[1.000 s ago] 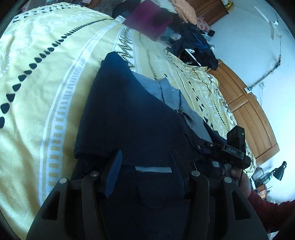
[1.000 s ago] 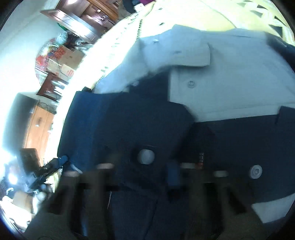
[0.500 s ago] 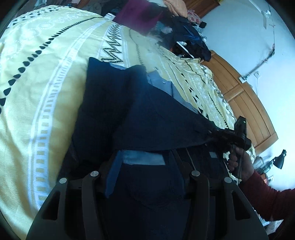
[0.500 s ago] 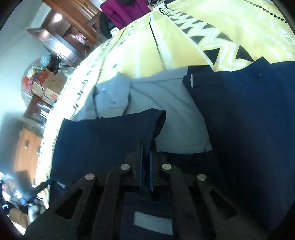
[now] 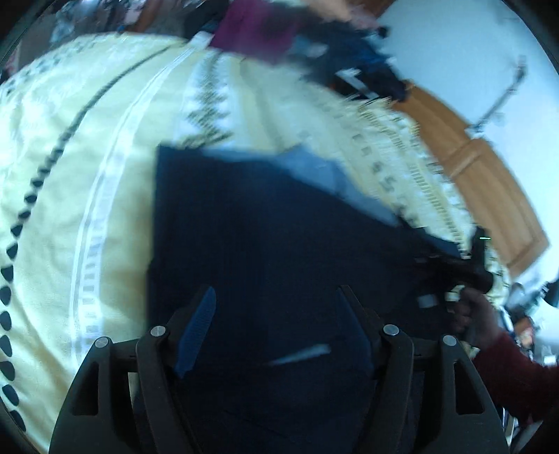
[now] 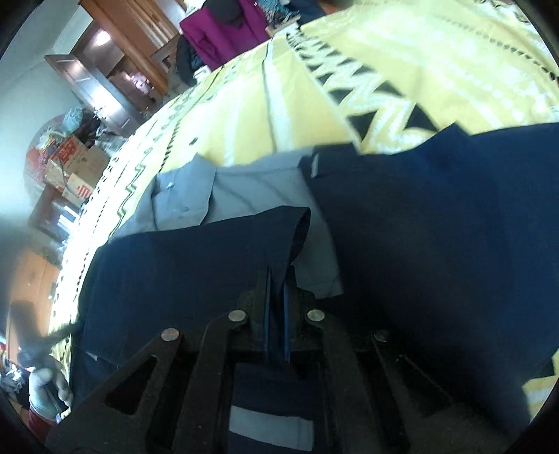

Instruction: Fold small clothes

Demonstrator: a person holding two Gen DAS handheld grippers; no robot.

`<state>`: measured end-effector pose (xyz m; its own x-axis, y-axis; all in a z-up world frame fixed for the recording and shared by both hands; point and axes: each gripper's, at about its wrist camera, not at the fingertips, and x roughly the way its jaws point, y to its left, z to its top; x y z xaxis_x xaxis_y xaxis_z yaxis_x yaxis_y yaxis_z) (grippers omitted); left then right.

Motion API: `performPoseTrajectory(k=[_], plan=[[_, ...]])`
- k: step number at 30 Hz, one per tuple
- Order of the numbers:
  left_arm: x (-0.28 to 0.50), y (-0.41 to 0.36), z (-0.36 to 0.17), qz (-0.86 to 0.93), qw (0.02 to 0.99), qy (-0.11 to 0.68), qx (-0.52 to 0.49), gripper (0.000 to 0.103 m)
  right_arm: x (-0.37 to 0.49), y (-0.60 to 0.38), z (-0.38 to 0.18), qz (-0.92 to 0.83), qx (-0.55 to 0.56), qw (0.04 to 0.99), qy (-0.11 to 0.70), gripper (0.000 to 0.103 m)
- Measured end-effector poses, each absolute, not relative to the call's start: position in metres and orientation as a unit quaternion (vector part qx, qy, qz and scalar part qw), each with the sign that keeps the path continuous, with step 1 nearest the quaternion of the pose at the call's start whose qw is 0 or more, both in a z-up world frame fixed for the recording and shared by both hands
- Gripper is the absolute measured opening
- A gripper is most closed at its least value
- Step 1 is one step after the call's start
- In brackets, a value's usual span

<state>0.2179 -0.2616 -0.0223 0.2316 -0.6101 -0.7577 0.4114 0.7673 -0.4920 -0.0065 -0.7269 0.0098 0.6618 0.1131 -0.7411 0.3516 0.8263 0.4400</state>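
A small navy shirt (image 5: 265, 244) with a light grey-blue front panel (image 6: 244, 188) and collar lies on the yellow patterned bedspread (image 5: 87, 157). In the right wrist view my right gripper (image 6: 277, 279) is shut on a folded navy edge (image 6: 293, 227), held up over the grey panel. The left wrist view, blurred, shows that right gripper (image 5: 450, 269) at the shirt's right side, in a hand with a red sleeve. My left gripper (image 5: 276, 314) hangs open just above the navy cloth near its lower edge, with nothing between its fingers.
The yellow bedspread (image 6: 384, 52) extends to the left and beyond the shirt. A heap of dark and magenta clothes (image 5: 265, 31) lies at the far end. Wooden cupboards (image 5: 489, 181) and cardboard boxes (image 6: 73, 160) stand beyond the bed's edge.
My right gripper has shut on the navy edge and drawn it across, so navy cloth now covers more of the grey panel. The left gripper has stayed open and shifted over the shirt.
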Motion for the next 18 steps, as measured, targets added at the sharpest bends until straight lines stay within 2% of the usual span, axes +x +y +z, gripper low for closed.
performPoseTrajectory(k=[1, 5, 11, 18], plan=[[0.223, -0.261, -0.036, -0.311, 0.772, 0.546, -0.094, 0.068, -0.007, -0.728, 0.009, -0.068, 0.289, 0.864, 0.406, 0.005], [0.219, -0.257, -0.039, -0.32, 0.775, 0.534, -0.106, 0.071, -0.003, -0.72, 0.005, -0.074, 0.249, 0.863, 0.432, 0.005], [0.21, -0.255, -0.035, -0.335, 0.781, 0.516, -0.11, 0.077, -0.021, -0.688, 0.034, -0.093, 0.233, 0.896, 0.367, 0.008], [0.211, -0.257, -0.043, -0.348, 0.781, 0.509, -0.102, 0.085, 0.002, -0.661, -0.015, 0.028, 0.278, 0.863, 0.42, 0.008]])
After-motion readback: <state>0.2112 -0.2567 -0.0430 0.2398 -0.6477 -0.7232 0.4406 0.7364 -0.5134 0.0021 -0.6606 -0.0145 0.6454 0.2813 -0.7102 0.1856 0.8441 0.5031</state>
